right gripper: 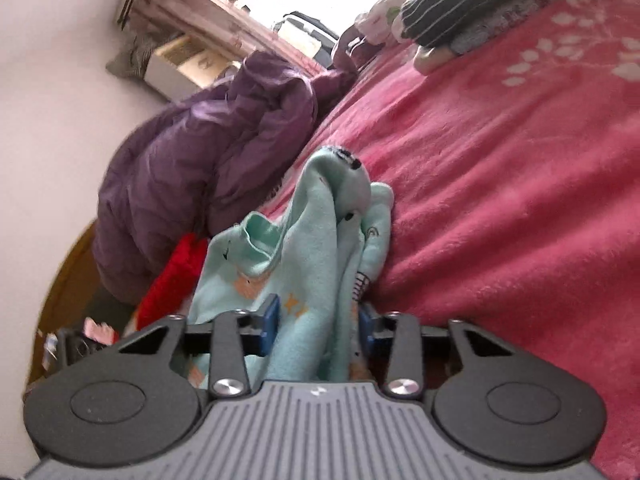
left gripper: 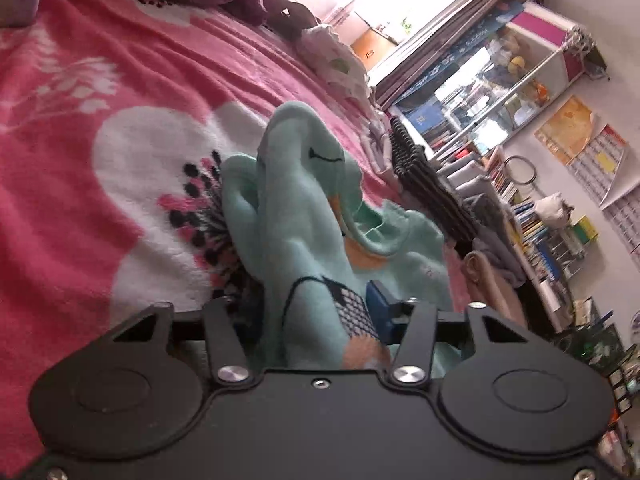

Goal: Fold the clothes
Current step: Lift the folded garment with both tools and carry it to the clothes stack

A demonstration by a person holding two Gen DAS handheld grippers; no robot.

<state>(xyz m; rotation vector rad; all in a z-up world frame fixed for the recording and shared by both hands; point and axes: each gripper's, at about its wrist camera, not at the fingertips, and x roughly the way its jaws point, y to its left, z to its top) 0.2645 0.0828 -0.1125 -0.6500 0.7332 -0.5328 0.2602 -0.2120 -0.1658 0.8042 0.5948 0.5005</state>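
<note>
A mint-green printed garment (left gripper: pixel 304 216) is bunched up over the pink flowered blanket (left gripper: pixel 120 100). My left gripper (left gripper: pixel 316 312) is shut on one part of it; the cloth fills the space between the blue pads (left gripper: pixel 378 300). In the right wrist view the same mint-green garment (right gripper: pixel 316 248) runs up from my right gripper (right gripper: pixel 318 324), which is shut on it between its blue pads (right gripper: pixel 270 320). The cloth hangs in folds between both grips, above the pink blanket (right gripper: pixel 500 200).
A purple padded jacket (right gripper: pixel 208 168) lies heaped at the bed's edge, with a red item (right gripper: pixel 172 276) below it. A dark striped garment (right gripper: pixel 460 8) and folded clothes (left gripper: pixel 424 176) lie along the far side. Bookshelves (left gripper: pixel 532 224) and a glass cabinet (left gripper: pixel 500 80) stand beyond.
</note>
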